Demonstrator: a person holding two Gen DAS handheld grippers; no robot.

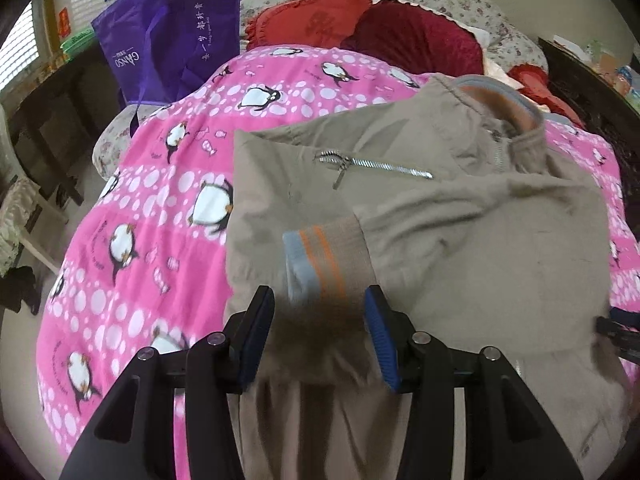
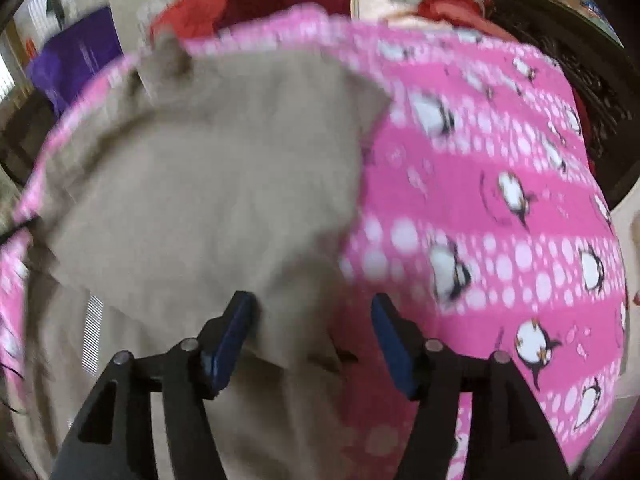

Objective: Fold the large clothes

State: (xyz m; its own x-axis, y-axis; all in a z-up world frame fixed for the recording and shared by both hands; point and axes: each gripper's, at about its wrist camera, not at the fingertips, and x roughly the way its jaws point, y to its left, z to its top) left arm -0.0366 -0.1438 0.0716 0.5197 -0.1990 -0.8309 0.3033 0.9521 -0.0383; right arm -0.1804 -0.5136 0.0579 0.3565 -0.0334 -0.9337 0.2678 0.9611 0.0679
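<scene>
Jacket [image 1: 460, 240], tan, lies spread on a pink penguin-print quilt [image 1: 160, 208] covering the bed. One sleeve is folded across the chest, its cuff [image 1: 320, 256], striped grey and orange, resting near the middle of the front. A silver chest zipper [image 1: 380, 166] shows just beyond the cuff, and the collar [image 1: 500, 120] points to the far side.

Left gripper [image 1: 320, 320] hangs over the cuff with jaws apart, pressing on nothing. Right gripper [image 2: 312, 328] stands over the jacket's right edge, jaws wide apart with loose fabric between them, not clamped; this view is blurred.

Red pillows [image 1: 360, 28] sit at the far end of the bed, a purple bag [image 1: 168, 40] to the far left.
</scene>
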